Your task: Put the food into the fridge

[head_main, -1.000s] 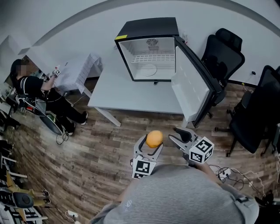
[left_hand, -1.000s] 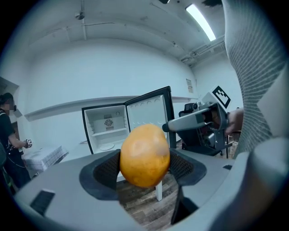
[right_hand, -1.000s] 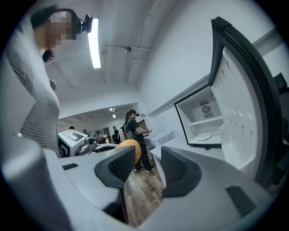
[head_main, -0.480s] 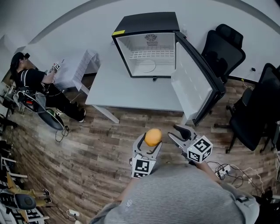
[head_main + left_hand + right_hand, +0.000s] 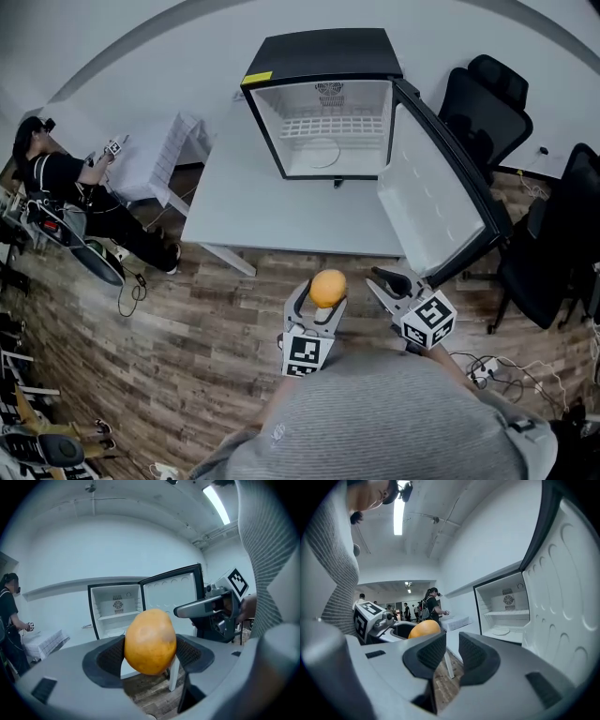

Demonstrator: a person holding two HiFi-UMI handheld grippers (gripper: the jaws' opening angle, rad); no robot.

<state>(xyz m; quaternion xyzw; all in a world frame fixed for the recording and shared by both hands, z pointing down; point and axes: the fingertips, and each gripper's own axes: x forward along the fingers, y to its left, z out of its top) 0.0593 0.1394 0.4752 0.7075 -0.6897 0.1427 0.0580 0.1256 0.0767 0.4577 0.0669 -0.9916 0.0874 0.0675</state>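
1. One white desk [image 5: 272,220] stands on a wooden floor [image 5: 187,328] and carries the fridge at its far side.
2. One small fridge [image 5: 323,56] sits on the desk. It has a black top and frame and a white inside, with a single wire shelf [image 5: 328,127] across it. Its one door [image 5: 431,202] is swung wide open to the right, with the white liner showing.
3. Two black office chairs [image 5: 483,112] [image 5: 562,234] stand to the right of the desk, one behind the other.
4. One person in dark clothes [image 5: 56,183] sits far off to the left.
5. There are two grippers, side by side in front of the desk's near edge.
   - The left gripper [image 5: 324,292] is clamped on the fruit, with both dark ribbed pads pressed against its sides.
   - The right gripper [image 5: 452,652] holds nothing. Its jaws are closing, with a narrow gap left between the pads.
6. One fruit [image 5: 328,286] is in view. It is oval, smooth and orange-yellow with a faint sheen, and it bulges above and below the pads. It is held over the floor, well apart from the fridge.
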